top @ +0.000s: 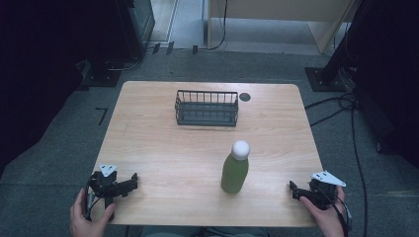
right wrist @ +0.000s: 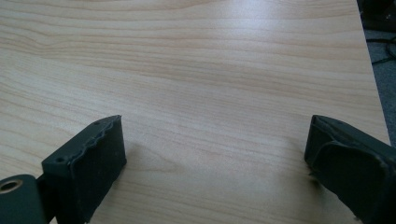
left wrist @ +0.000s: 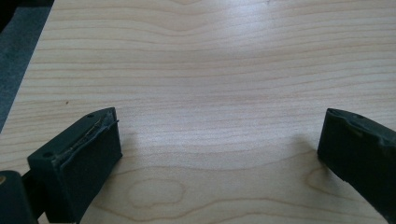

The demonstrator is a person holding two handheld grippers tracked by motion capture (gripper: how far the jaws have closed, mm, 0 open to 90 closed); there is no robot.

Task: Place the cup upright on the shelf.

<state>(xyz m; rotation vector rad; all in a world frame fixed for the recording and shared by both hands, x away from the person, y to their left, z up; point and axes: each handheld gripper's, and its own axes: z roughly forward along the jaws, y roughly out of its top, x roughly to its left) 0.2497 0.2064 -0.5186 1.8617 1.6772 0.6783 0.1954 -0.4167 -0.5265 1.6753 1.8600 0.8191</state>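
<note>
Green bottle (top: 234,170) upright, white cap up, long axis vertical

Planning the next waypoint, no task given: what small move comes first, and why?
Probably bring the right gripper in toward the green bottle. Both grippers sit open and empty at the near table edge, the bottle stands upright nearer the right one, and the wire basket behind it looks empty, a likely destination.

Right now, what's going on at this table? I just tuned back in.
Nothing is being handled yet. A person holds the left gripper and right gripper low at the table's near corners, both open and empty. A green bottle with a white cap stands upright between them, nearer the right one. A wire basket sits toward the far edge.
</note>
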